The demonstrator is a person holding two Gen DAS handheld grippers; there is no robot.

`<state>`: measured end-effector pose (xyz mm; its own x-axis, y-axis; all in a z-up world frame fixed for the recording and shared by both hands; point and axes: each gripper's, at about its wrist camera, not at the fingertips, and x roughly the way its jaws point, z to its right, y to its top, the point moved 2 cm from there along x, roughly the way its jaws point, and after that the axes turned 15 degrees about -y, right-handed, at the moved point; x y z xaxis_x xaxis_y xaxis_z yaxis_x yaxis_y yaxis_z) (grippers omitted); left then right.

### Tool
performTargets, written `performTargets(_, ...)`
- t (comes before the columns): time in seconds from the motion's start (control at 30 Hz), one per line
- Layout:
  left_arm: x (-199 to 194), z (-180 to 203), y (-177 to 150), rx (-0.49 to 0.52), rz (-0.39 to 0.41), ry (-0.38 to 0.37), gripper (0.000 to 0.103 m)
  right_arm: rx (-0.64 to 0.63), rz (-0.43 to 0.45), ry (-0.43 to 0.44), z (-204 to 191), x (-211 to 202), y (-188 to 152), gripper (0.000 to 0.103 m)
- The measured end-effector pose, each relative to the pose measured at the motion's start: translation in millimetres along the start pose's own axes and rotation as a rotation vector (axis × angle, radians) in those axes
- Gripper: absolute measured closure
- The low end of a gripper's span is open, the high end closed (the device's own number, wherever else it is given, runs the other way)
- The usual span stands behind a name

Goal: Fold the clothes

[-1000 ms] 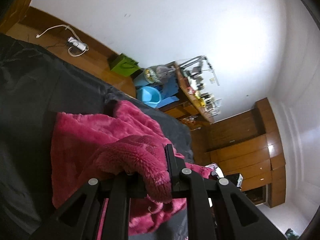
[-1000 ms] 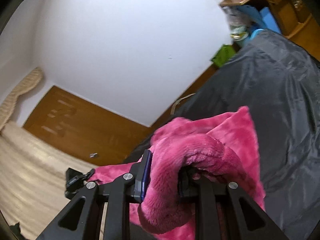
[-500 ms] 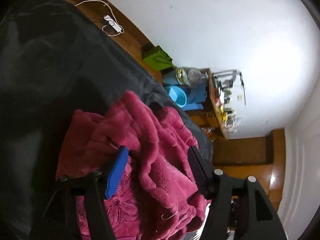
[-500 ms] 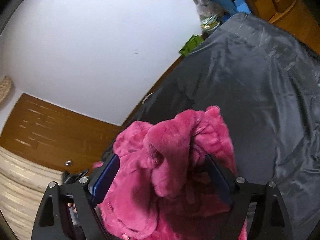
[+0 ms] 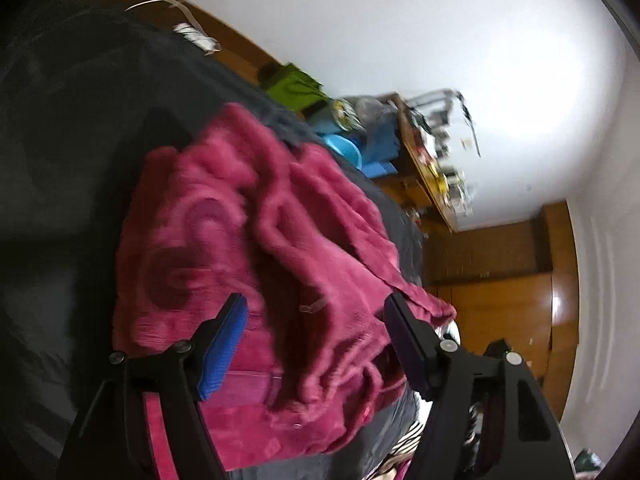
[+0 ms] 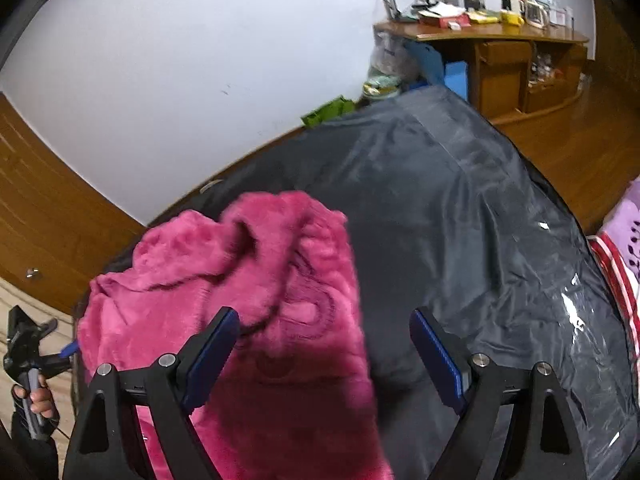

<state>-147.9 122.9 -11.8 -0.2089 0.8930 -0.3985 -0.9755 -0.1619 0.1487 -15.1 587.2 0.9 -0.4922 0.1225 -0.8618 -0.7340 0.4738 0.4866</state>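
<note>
One fleece (image 5: 256, 248), magenta and fuzzy, lies bunched in a heap on the dark sheet (image 6: 460, 216) that covers the bed. Swirl patterns show on its pile, and several thick folds run across its top. My left tongs (image 5: 316, 336) are spread wide above it, the blue pad on one side and the dark pad on the other, with nothing pinched between them. My right tongs (image 6: 324, 344) are spread just as wide and hold nothing; the fleece fills the gap on one side, bare sheet the other. In the right view the fleece sits toward the left part of the sheet, and my left hand (image 6: 36, 396) shows at the picture's edge beside it. Past the bed there is a wooden floor, a green bag (image 6: 328, 110) against the white wall, and a cluttered table (image 6: 480, 32). A striped cloth (image 6: 612, 264) lies at the sheet's right edge.
</note>
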Motion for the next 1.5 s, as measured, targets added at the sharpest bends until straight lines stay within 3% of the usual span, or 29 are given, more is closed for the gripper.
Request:
performTargets(0.13,26,27,4,0.065,-0.040,-0.044,0.025,-0.101,0.052,0.137,-47,-23,13,0.014)
performTargets(0.23,58,28,11,0.072,-0.093,-0.037,0.025,-0.178,-0.067,0.308,-82,-6,15,0.014)
performTargets(0.27,67,25,15,0.064,-0.105,-0.029,0.025,-0.189,-0.098,0.320,-84,3,16,0.014)
performTargets(0.47,106,1,41,0.050,-0.136,0.021,0.025,-0.246,-0.189,0.211,-82,64,37,0.014)
performTargets(0.6,124,-21,50,0.016,-0.142,0.076,0.025,-0.265,-0.168,0.103,-76,91,62,0.014)
performTargets(0.73,117,-27,56,0.018,-0.040,0.071,0.025,-0.244,-0.031,-0.012,-66,91,87,0.014)
performTargets(0.83,102,-36,57,-0.034,0.048,0.032,0.025,-0.192,-0.025,-0.027,-59,91,89,0.014)
performTargets(1.03,57,-28,41,-0.054,0.136,-0.075,0.025,-0.266,0.097,-0.054,-66,49,63,0.014)
performTargets(1.1,36,-25,33,-0.052,0.164,-0.111,0.025,-0.237,0.101,-0.059,-54,39,53,0.014)
performTargets(1.17,19,-25,23,-0.039,0.178,-0.093,0.025,-0.226,0.073,-0.060,-45,37,43,0.014)
performTargets(1.37,4,-37,-28,-0.064,0.093,0.004,0.025,-0.375,0.005,-0.135,-41,32,-11,0.014)
performTargets(1.5,10,-36,-56,-0.080,0.032,-0.032,0.025,-0.459,-0.040,-0.091,-57,26,-42,0.014)
